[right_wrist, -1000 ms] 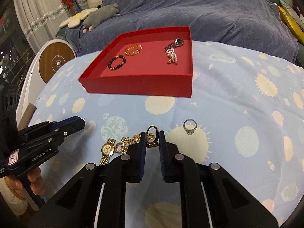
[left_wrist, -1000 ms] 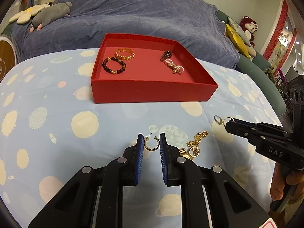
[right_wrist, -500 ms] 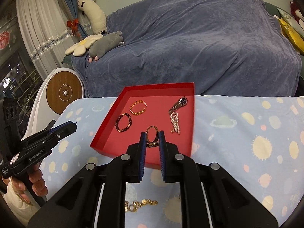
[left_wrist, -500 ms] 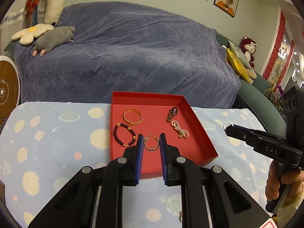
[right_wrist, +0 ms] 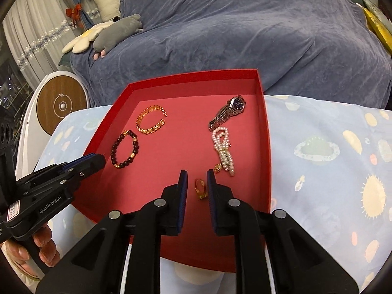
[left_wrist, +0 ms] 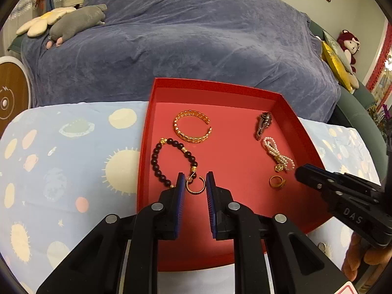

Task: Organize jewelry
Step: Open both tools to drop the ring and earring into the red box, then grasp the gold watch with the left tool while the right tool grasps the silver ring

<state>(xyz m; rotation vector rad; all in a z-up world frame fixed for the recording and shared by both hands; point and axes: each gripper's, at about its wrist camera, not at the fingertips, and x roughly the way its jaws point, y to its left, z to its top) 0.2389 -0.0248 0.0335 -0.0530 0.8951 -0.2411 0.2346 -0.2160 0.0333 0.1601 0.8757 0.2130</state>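
The left gripper (left_wrist: pixel 194 185) hovered over the near left part of a shallow red tray (left_wrist: pixel 213 90), its blue-padded jaws opening. A gold hoop earring (left_wrist: pixel 195 186) sat in the gap between them, and it was hard to tell whether the pads touched it any more. The right gripper (right_wrist: pixel 197 186) hovered over the near right part of the same tray, its jaws also opening. A gold ring (right_wrist: pixel 201 189) sat in the gap between them, clear of both pads; in the left wrist view it lay flat on the tray floor.

Moving outward from the left gripper, a dark beaded bracelet (left_wrist: pixel 171 163) lay just beyond the earring at about eleven o'clock. A gold chain-link cuff (left_wrist: pixel 192 129) lay farther off at twelve o'clock. From the right gripper, a folded pearl strand (right_wrist: pixel 224 150) lay close by at one o'clock. A silver wristwatch (right_wrist: pixel 229 112) with a dark dial lay beyond it, near the tray's far right corner.

The tray rested on a pale blue cloth (right_wrist: pixel 330 152) printed with suns and planets. Behind it stood a sofa under a grey-blue throw (left_wrist: pixel 196 36), with soft toys (right_wrist: pixel 115 34) at its left end. A person's hand (right_wrist: pixel 29 252) gripped the left gripper's handle at eight o'clock in the right wrist view.
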